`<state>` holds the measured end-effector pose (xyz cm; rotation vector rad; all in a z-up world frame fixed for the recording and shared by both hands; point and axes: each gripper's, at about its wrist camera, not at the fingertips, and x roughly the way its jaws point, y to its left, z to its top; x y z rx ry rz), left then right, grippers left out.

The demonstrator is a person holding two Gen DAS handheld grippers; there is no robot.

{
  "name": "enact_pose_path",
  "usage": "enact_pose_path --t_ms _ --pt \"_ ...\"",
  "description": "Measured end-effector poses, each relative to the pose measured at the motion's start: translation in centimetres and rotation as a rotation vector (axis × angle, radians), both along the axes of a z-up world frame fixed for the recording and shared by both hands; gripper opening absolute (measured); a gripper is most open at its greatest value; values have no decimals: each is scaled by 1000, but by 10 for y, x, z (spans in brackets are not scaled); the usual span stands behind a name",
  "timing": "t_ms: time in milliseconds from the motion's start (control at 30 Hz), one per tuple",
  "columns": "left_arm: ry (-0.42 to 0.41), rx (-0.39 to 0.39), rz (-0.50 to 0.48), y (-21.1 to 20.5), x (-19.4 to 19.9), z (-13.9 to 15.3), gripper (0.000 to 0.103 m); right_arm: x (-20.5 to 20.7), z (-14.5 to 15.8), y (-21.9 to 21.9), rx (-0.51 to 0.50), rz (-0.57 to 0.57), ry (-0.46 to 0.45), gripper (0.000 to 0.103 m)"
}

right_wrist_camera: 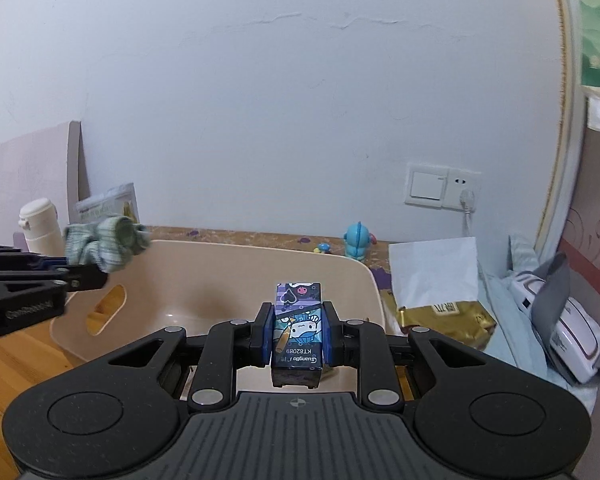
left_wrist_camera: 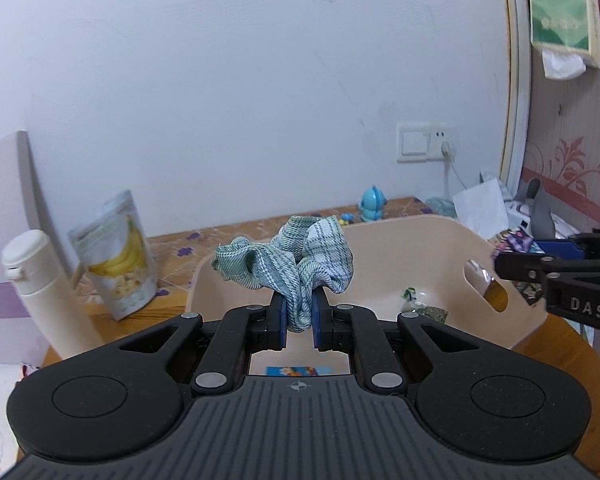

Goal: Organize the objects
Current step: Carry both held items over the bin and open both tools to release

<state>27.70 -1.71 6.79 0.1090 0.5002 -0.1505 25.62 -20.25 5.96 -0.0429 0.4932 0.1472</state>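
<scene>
My left gripper is shut on a green-and-white checked cloth, which bunches up above the pads over the near rim of a beige plastic bin. From the right wrist view the same cloth hangs at the left above the bin, held by the left gripper. My right gripper is shut on a small cartoon-printed box, held lengthwise over the bin. The right gripper pokes in at the right edge of the left wrist view, beside the bin's handle slot.
A white bottle and a banana-chip pouch stand left of the bin on the wooden table. A blue toy figure sits at the back wall. A white paper bag, a gold packet and a white device lie right of the bin.
</scene>
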Motion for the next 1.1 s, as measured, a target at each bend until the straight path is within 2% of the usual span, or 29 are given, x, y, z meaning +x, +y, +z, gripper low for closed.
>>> enact_pose_path --t_ms 167,500,633,767,833,900,967,1033,1100 --pt "83 24 -4 -13 23 -20 12 25 -14 4 3 27 52 22" --pt "284 40 75 -10 56 -54 12 55 -48 24 -106 68 164 22" --pt "329 44 89 -9 64 -63 12 61 -56 30 -150 93 196 22" --pt "371 37 81 -8 68 -69 12 63 -59 29 -138 99 219 23" --pt "383 37 81 -8 69 -70 14 63 -58 29 -139 95 220 33" --pt "378 37 83 -9 68 -70 15 62 -58 29 -139 93 218 35" --pt "363 38 87 -8 66 -68 21 62 -57 28 -132 95 213 42" --pt "348 27 86 -7 63 -66 40 60 -54 25 -122 94 206 51" --pt "329 5 85 -4 59 -61 55 57 -51 23 -110 89 197 62"
